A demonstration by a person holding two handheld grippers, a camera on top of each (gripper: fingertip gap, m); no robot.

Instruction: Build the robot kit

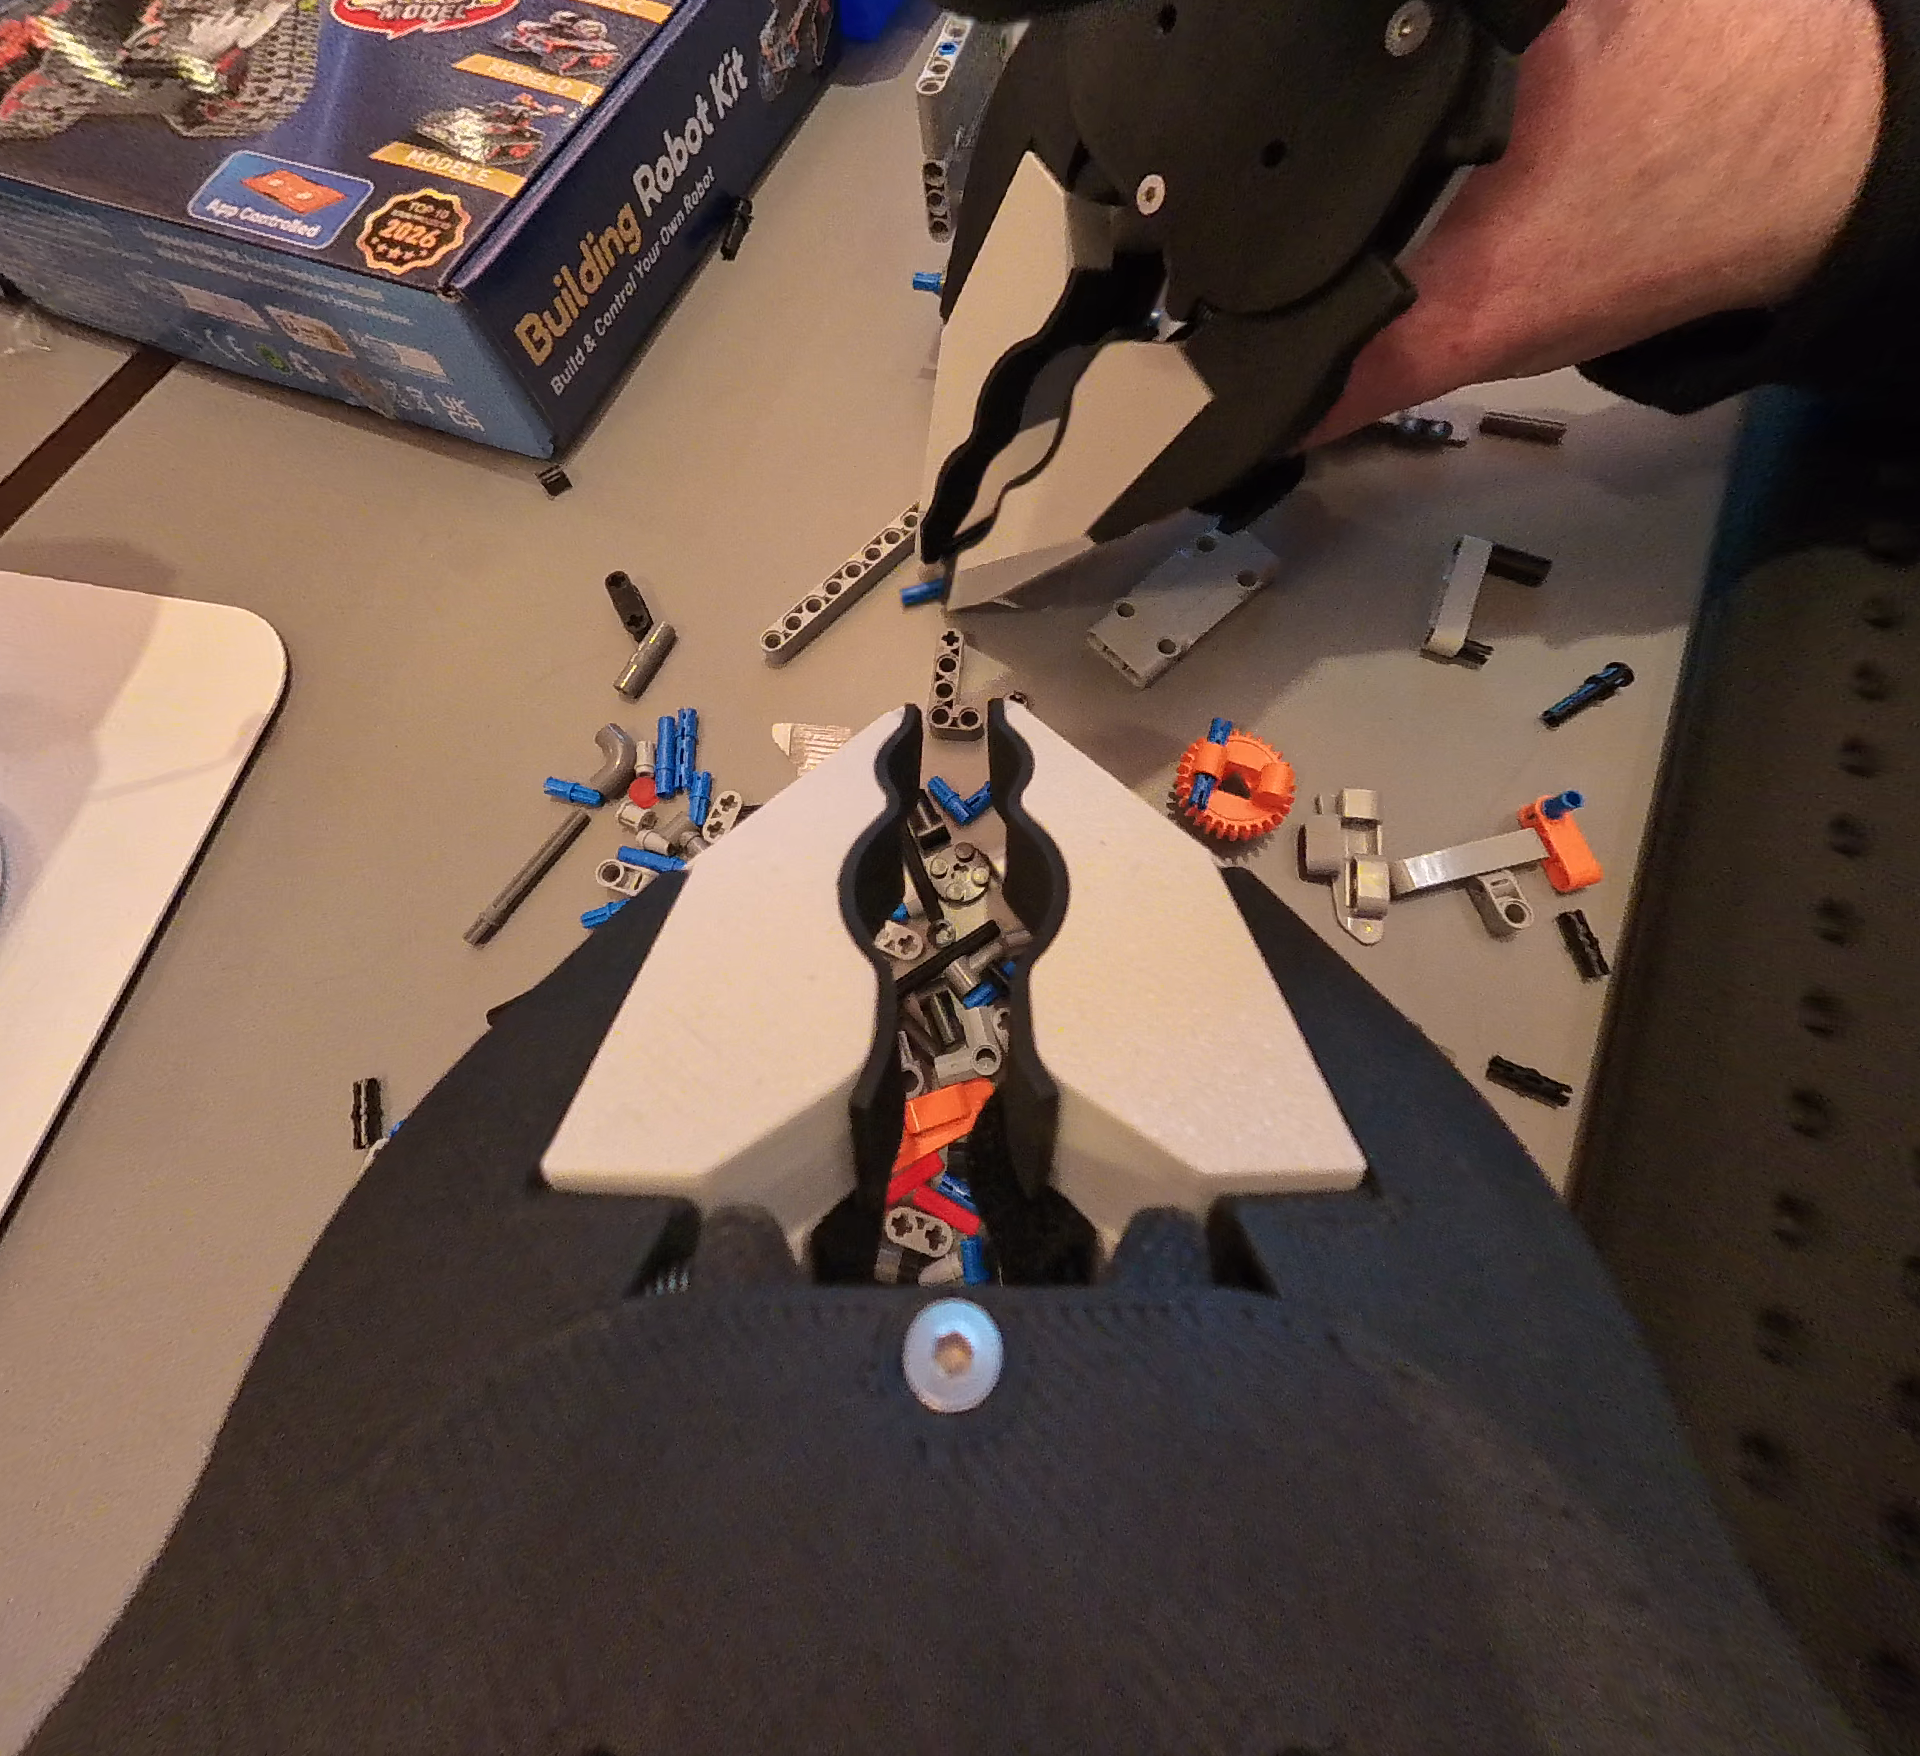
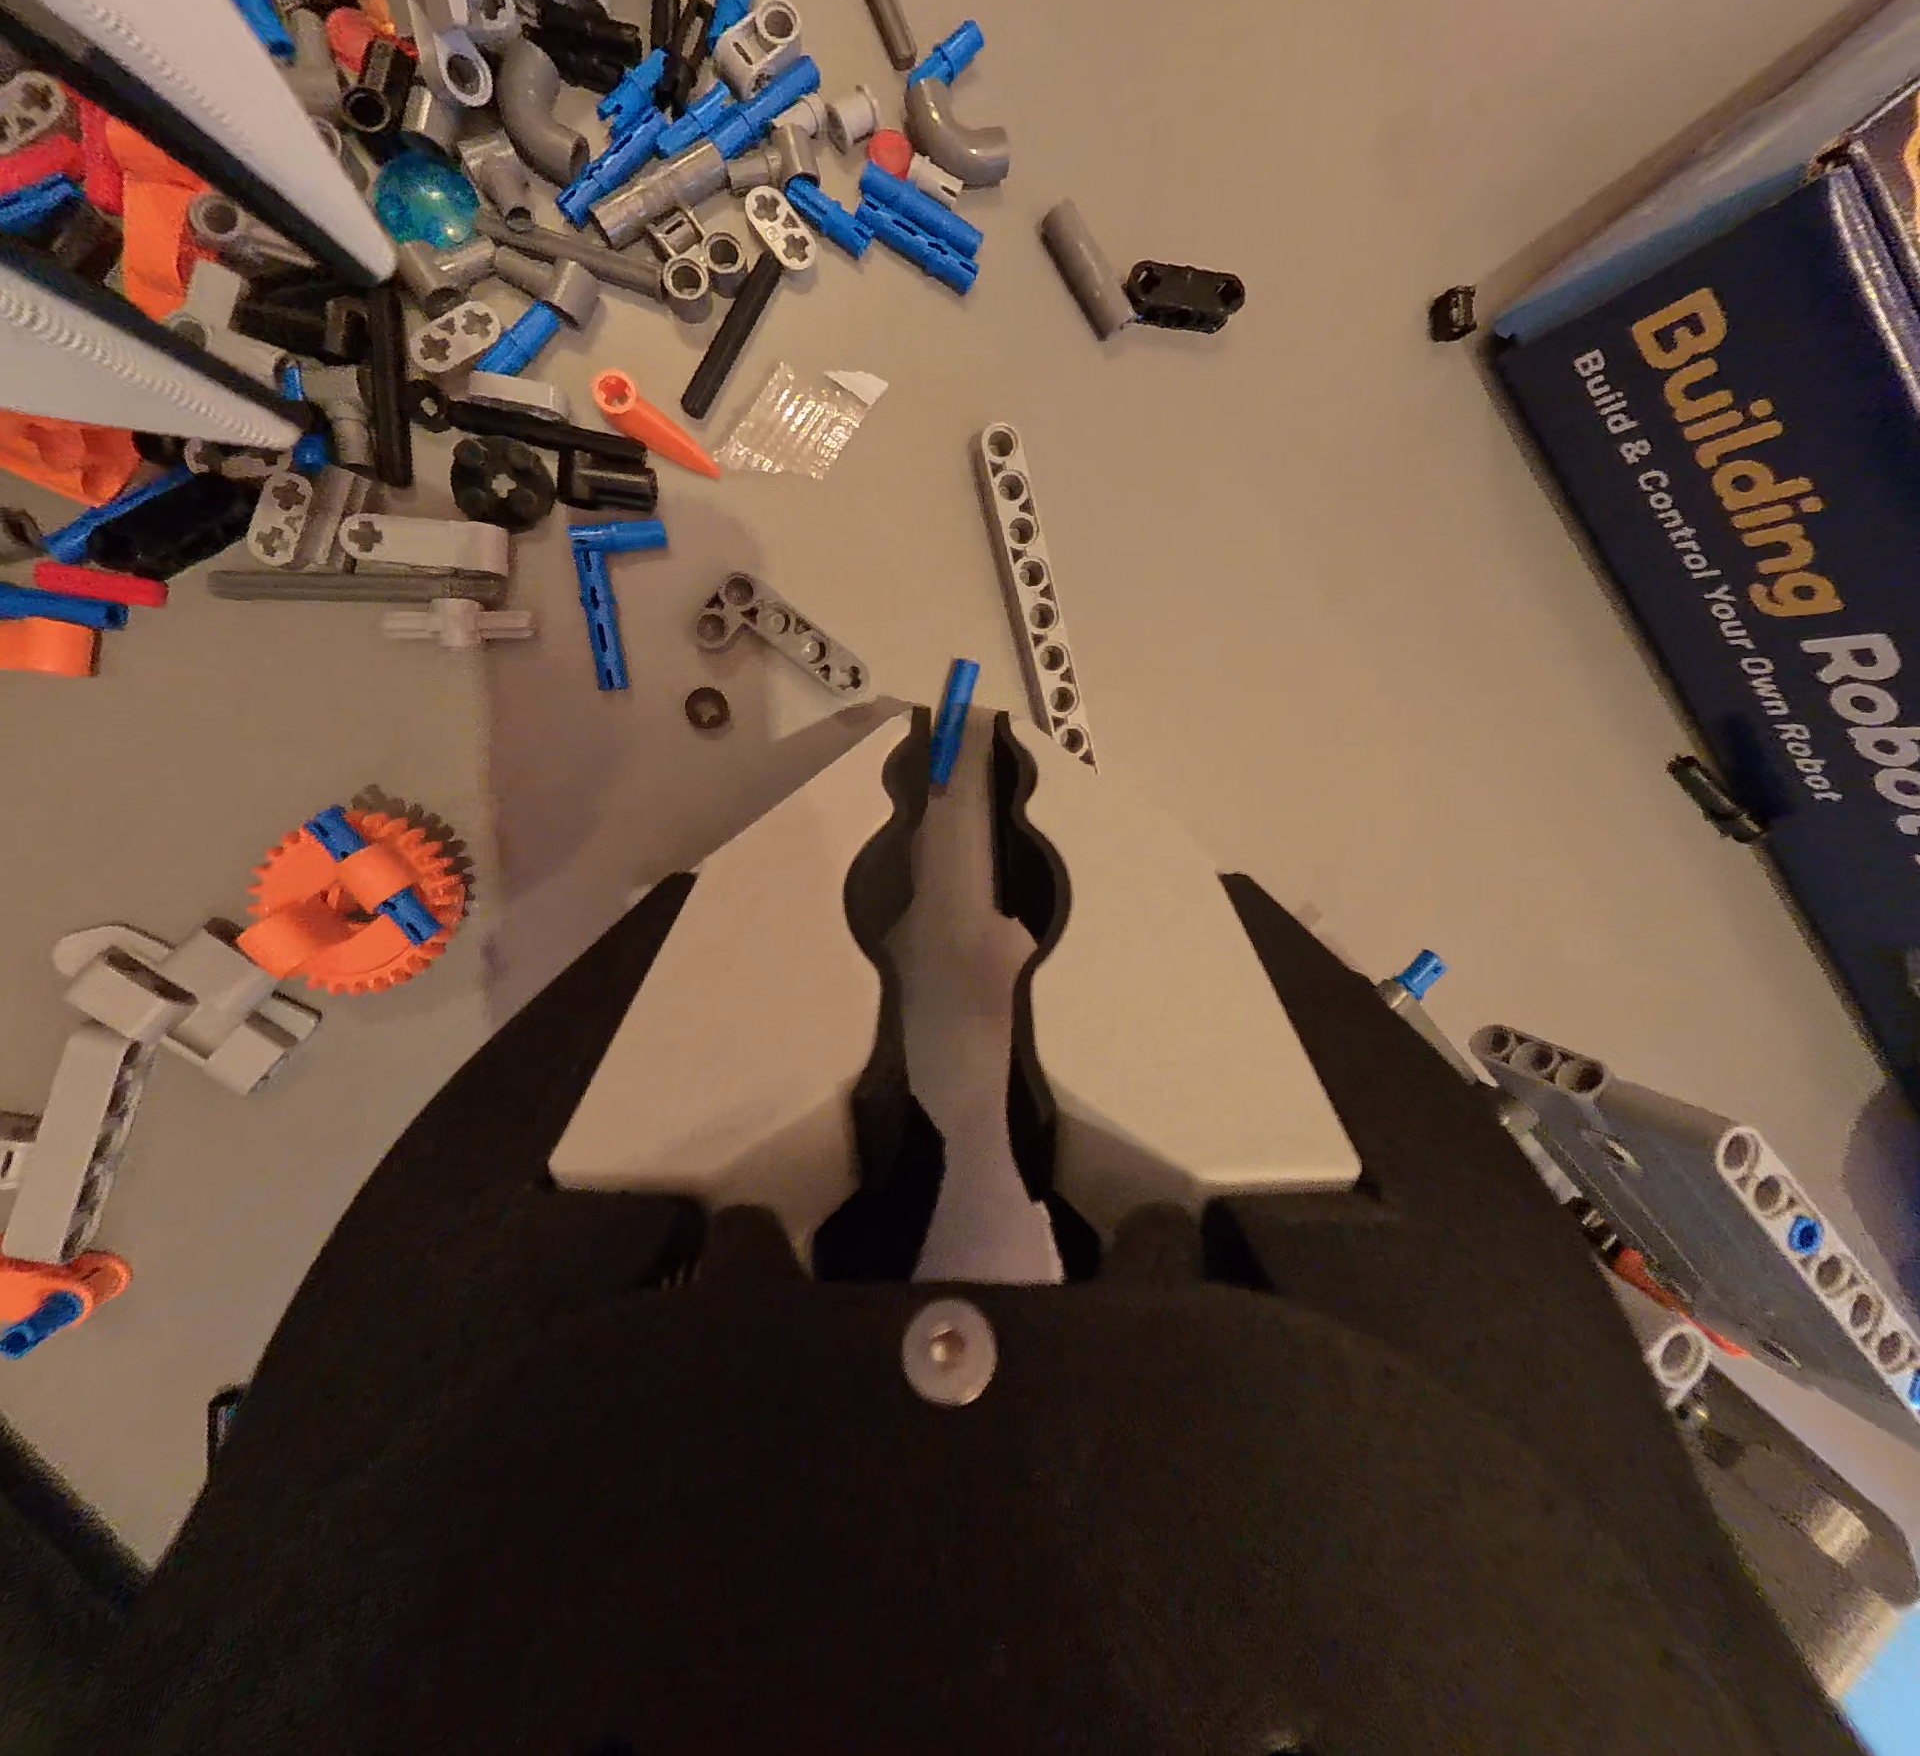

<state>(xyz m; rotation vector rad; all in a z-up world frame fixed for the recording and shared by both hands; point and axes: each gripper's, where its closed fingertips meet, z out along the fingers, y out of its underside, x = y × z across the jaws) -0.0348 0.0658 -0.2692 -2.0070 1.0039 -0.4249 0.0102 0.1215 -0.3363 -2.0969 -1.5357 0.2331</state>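
My right gripper [image 2: 956,719] is low over the grey table, jaws a narrow gap apart. A blue pin [image 2: 954,719] lies between its tips, against the left finger. In the left wrist view the right gripper [image 1: 940,579] is held by a hand [image 1: 1662,179], with the blue pin [image 1: 920,590] poking out at its tips. My left gripper [image 1: 956,719] is open and empty above a pile of small parts [image 1: 951,979]. In the right wrist view the left gripper [image 2: 343,356] hovers over the same pile [image 2: 675,179].
A long grey beam [image 2: 1029,584] and a short angled beam [image 2: 779,631] lie just beyond the right tips. An orange gear [image 2: 353,896] sits to the left. A blue kit box [image 2: 1714,511] and a grey assembly [image 2: 1714,1207] are to the right. A white mat [image 1: 125,771] lies left. One gripper's finger ends stand about 10 cm off the other's.
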